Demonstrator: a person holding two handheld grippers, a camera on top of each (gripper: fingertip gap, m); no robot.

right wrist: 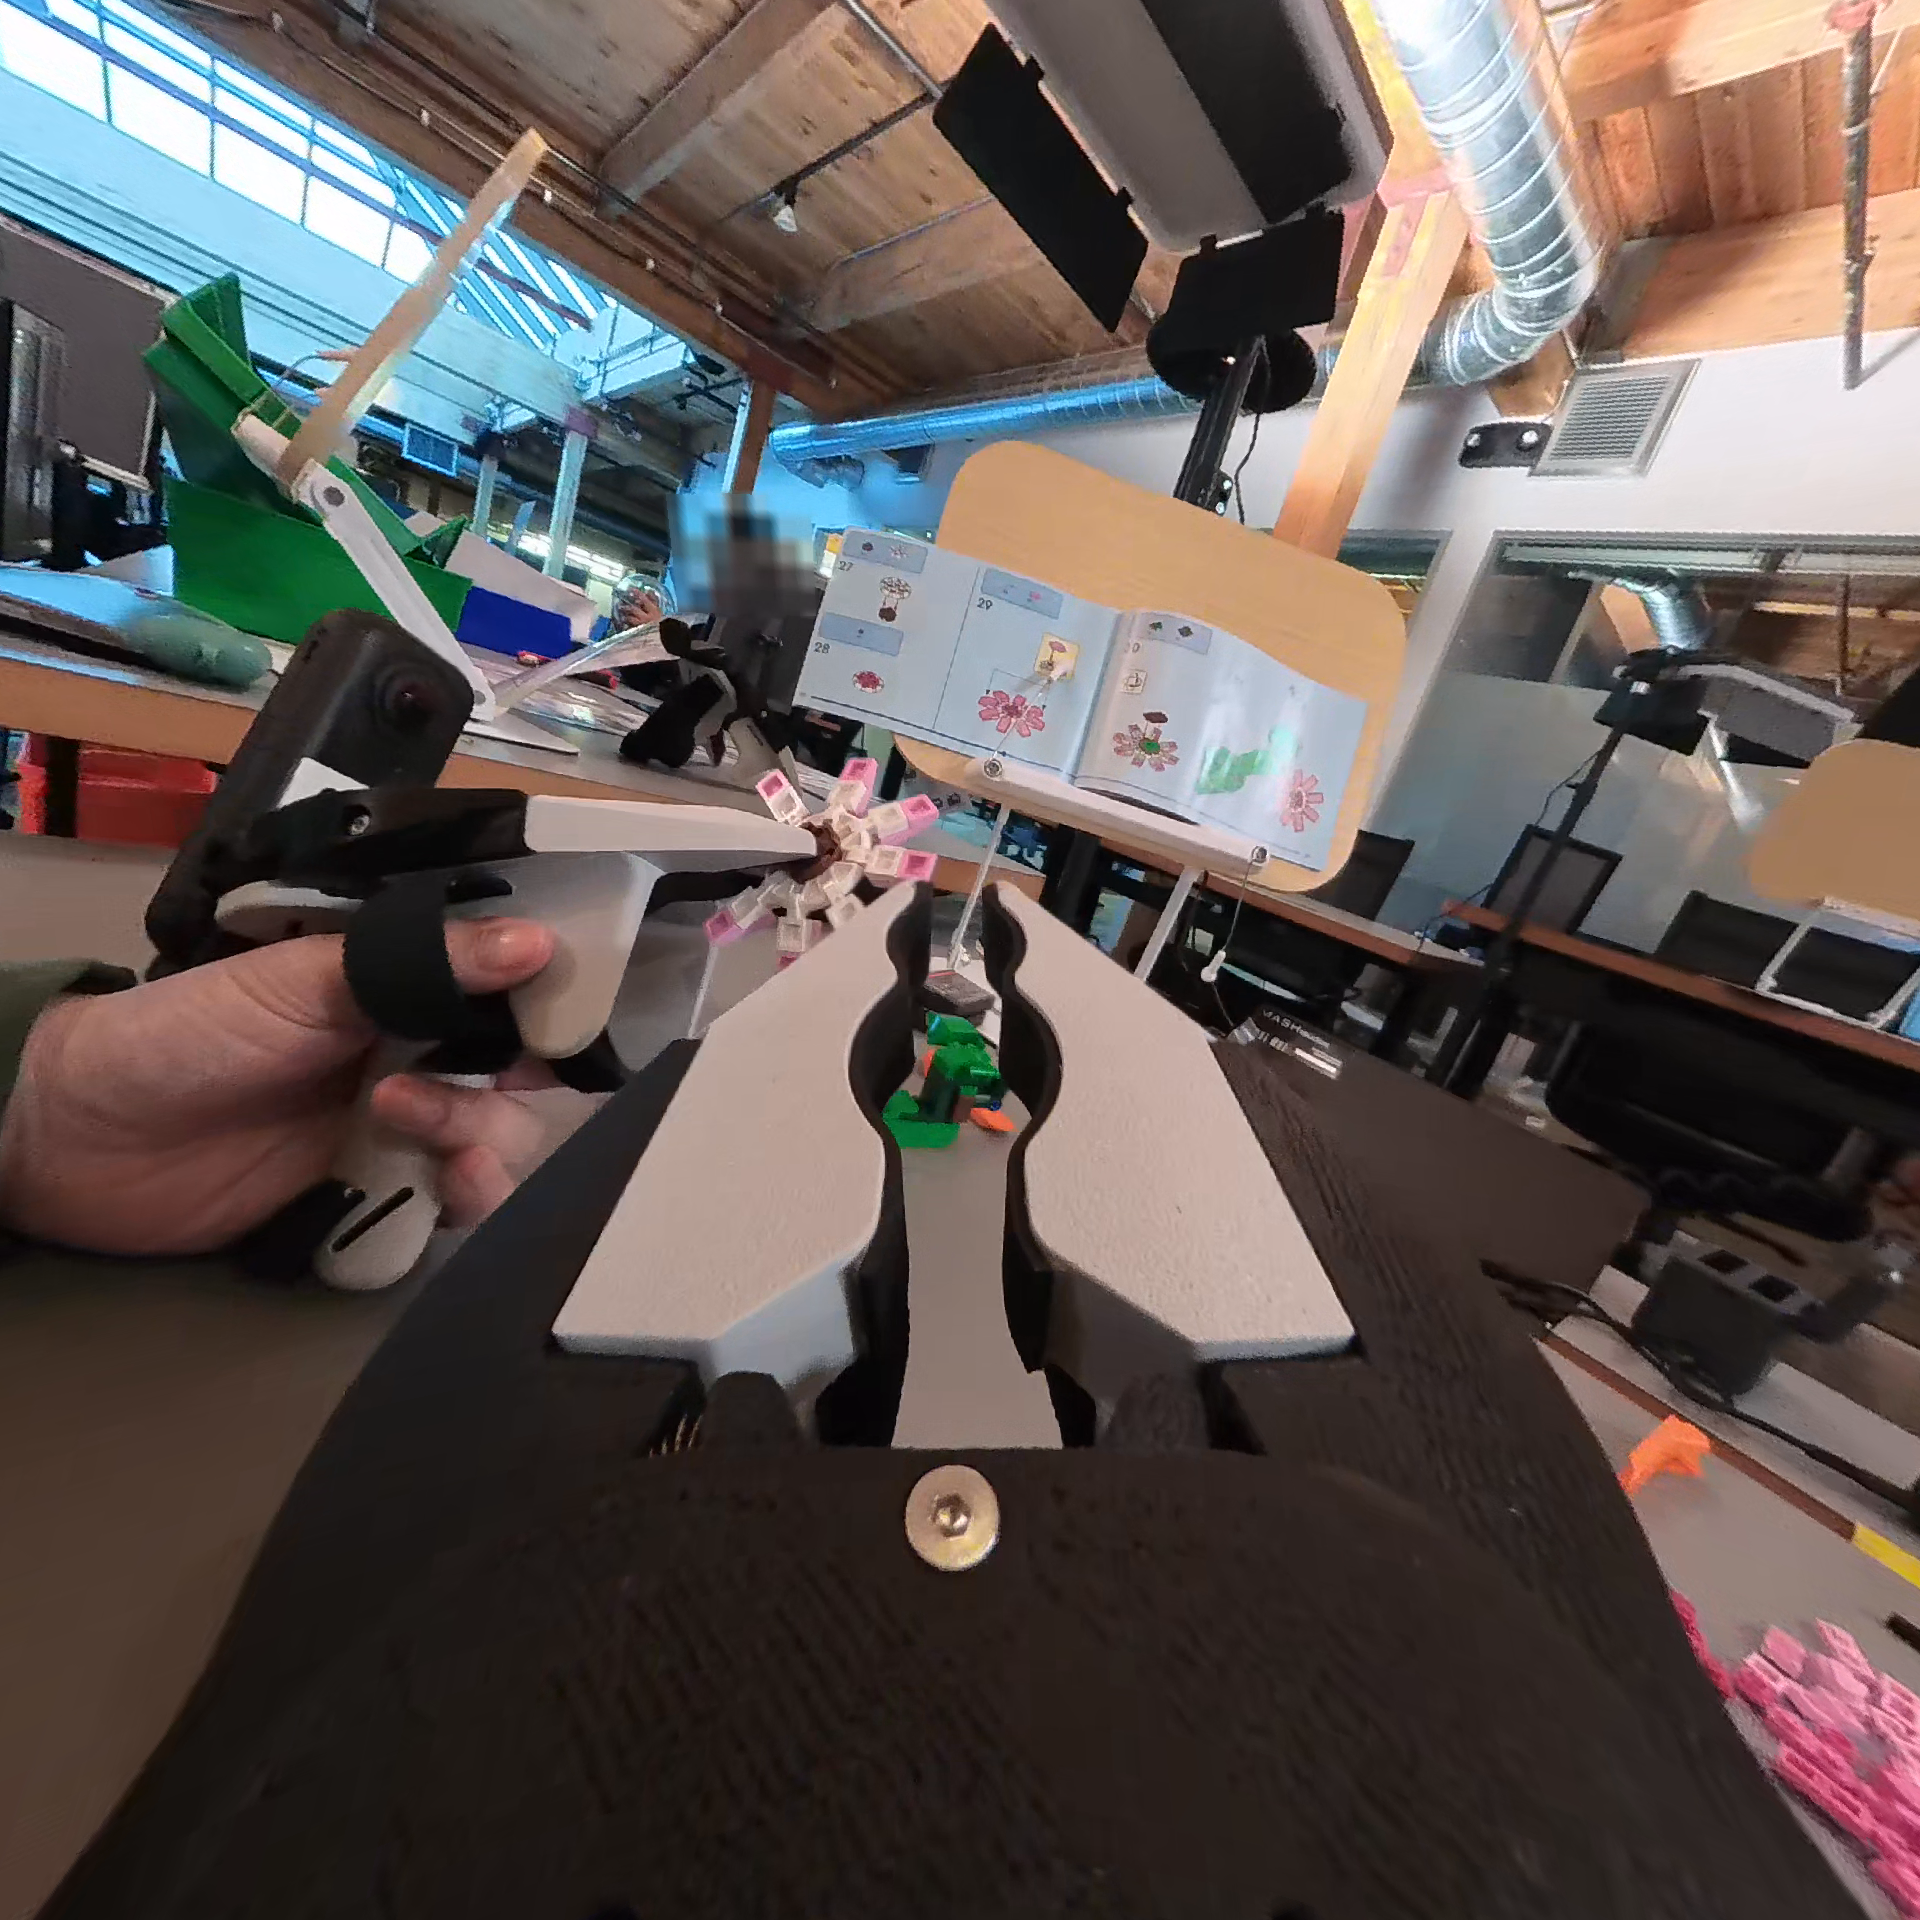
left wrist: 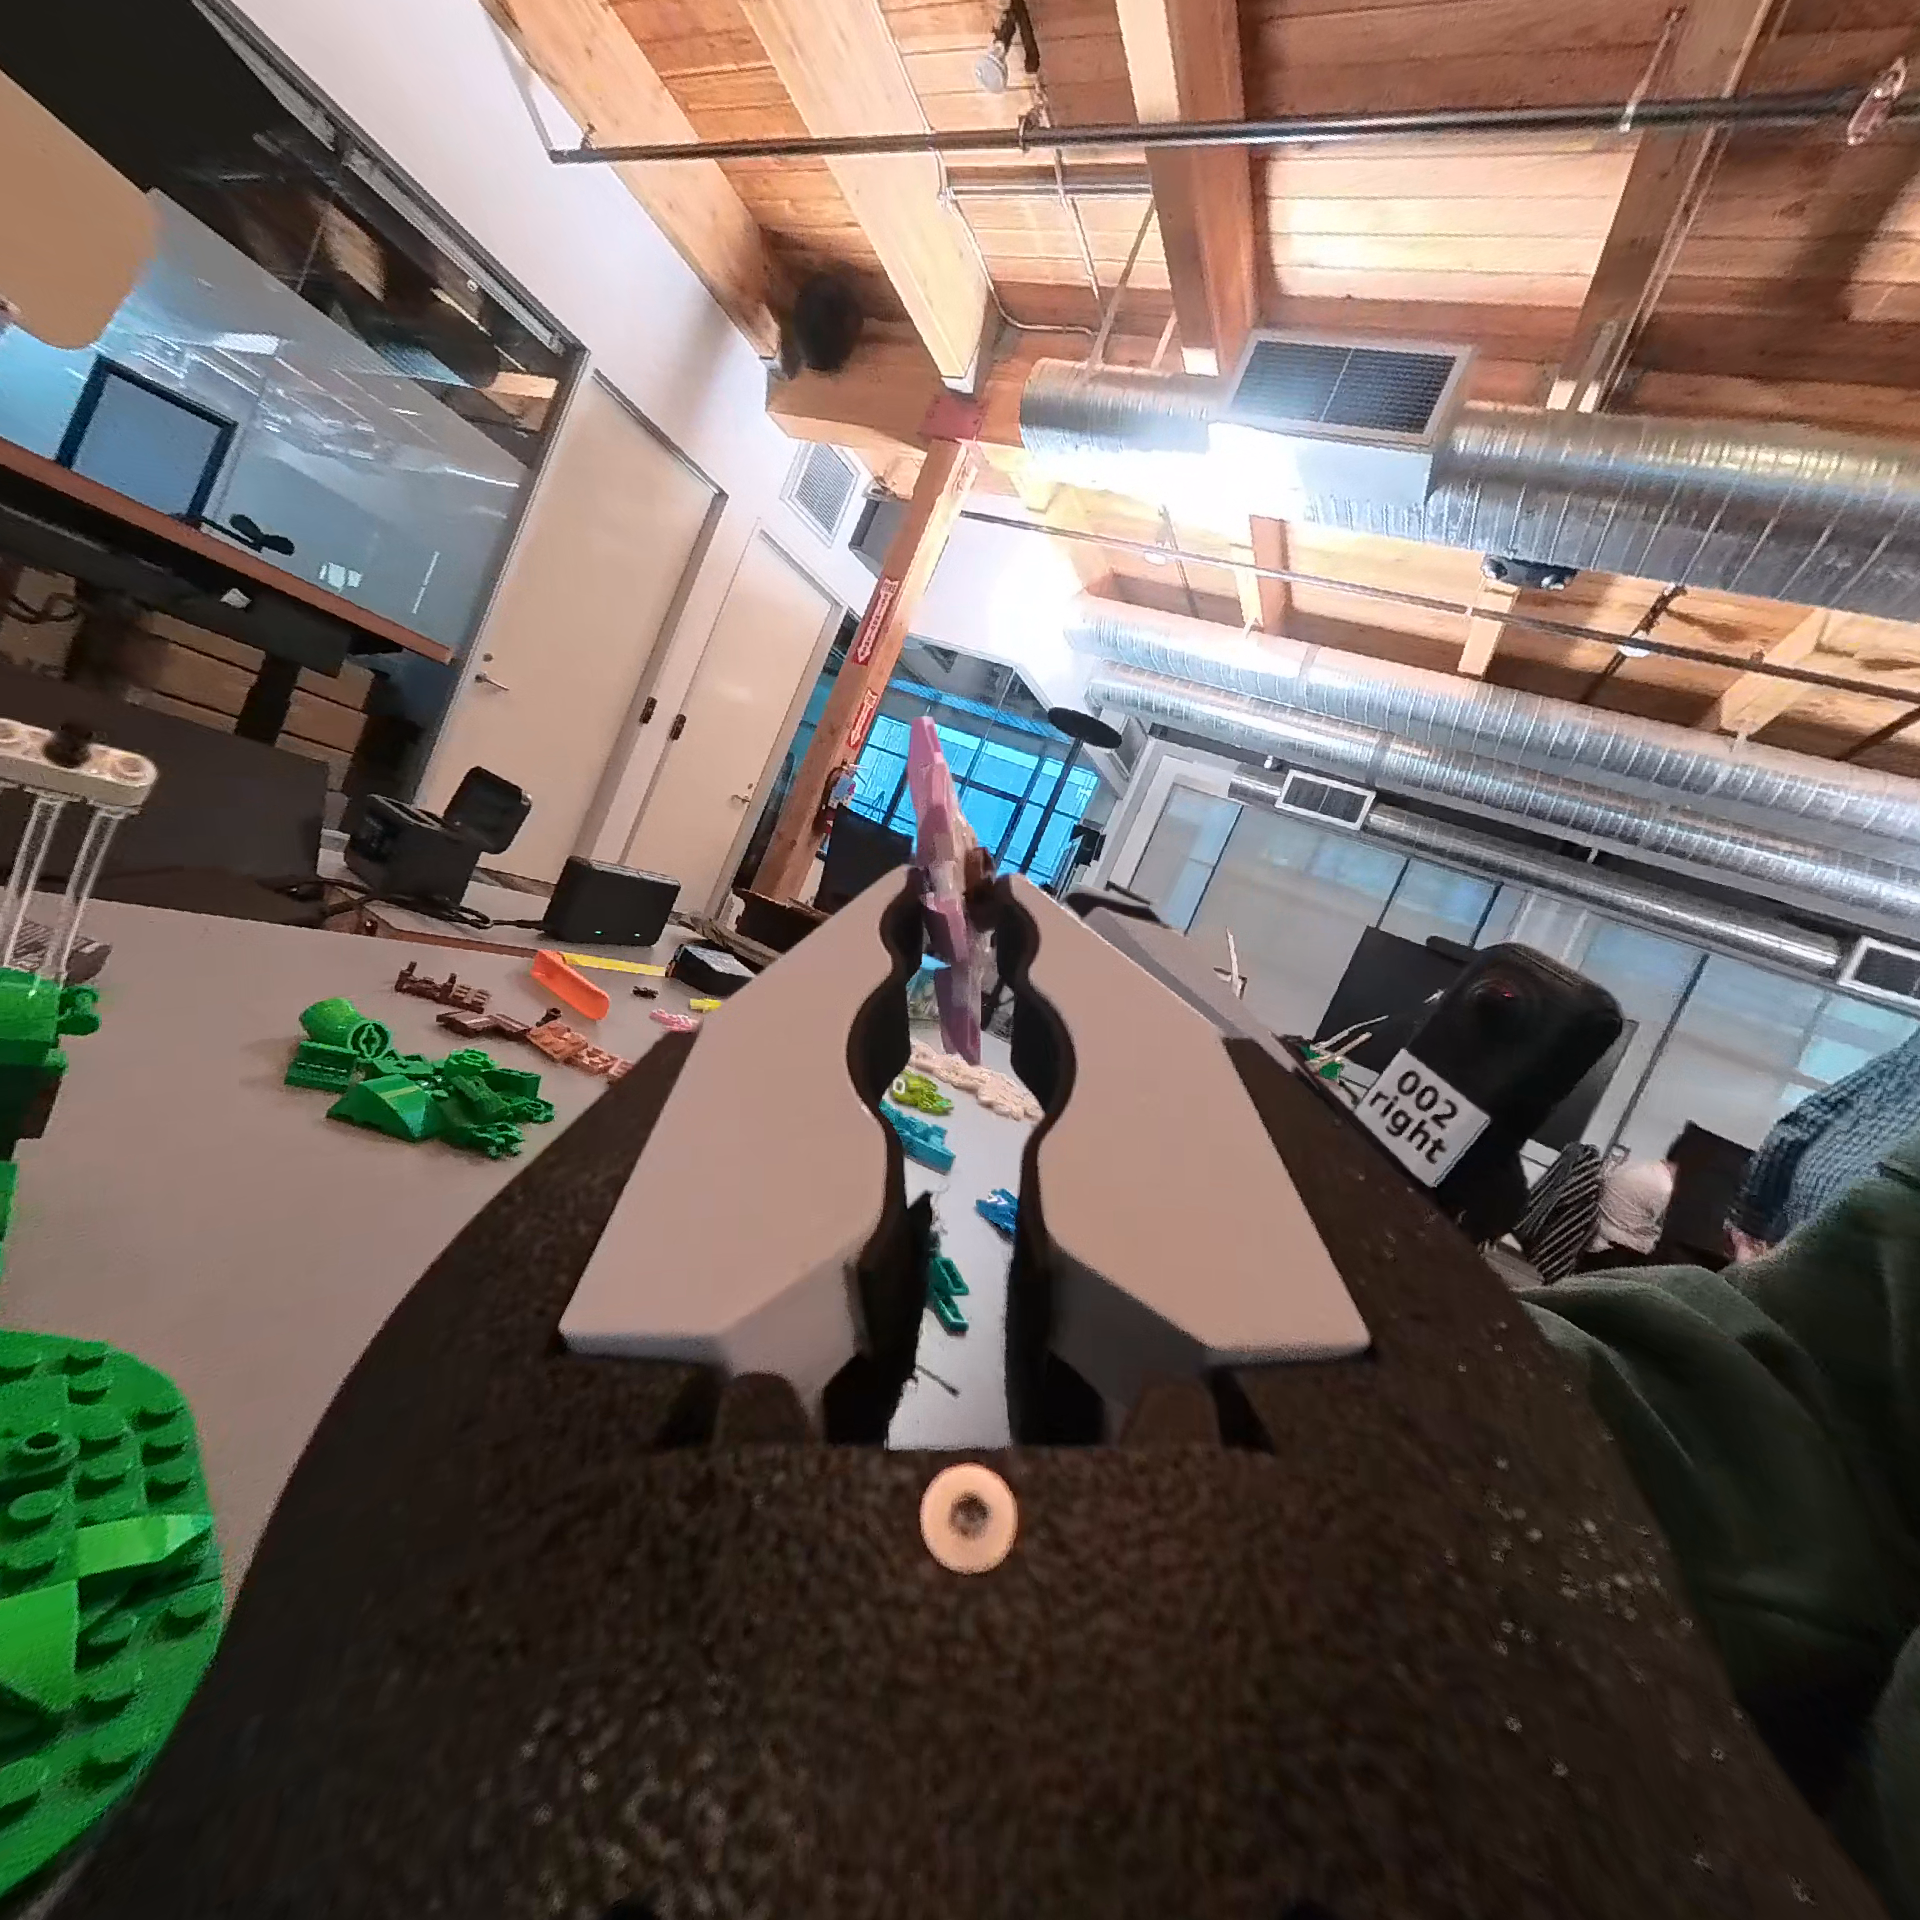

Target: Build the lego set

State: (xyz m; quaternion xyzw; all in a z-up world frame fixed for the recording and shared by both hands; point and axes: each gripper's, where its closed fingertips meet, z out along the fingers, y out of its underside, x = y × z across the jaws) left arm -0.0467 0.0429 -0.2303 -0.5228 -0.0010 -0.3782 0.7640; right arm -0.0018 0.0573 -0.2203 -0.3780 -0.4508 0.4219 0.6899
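My left gripper (left wrist: 956, 883) is shut on a pink and white lego flower (left wrist: 948, 935), seen edge-on and held up in the air above the grey table (left wrist: 208, 1195). In the right wrist view the flower (right wrist: 878, 857) shows its petals and brown centre, with the left gripper (right wrist: 816, 847) clamped on the centre and a hand (right wrist: 208, 1091) holding that tool. My right gripper (right wrist: 954, 902) is open by a narrow gap and empty, just below and right of the flower. The right tool (left wrist: 1496, 1049) shows at the right of the left wrist view.
An open instruction booklet (right wrist: 1081, 707) rests on a wooden stand behind the flower. A green lego build (right wrist: 940, 1086) stands on the table. Loose green (left wrist: 416, 1081), brown (left wrist: 520, 1023), teal (left wrist: 920, 1132) and pink bricks (right wrist: 1839, 1704) lie around. A green studded plate (left wrist: 94, 1507) sits near left. Tip to tip, the grippers are about 5 centimeters apart.
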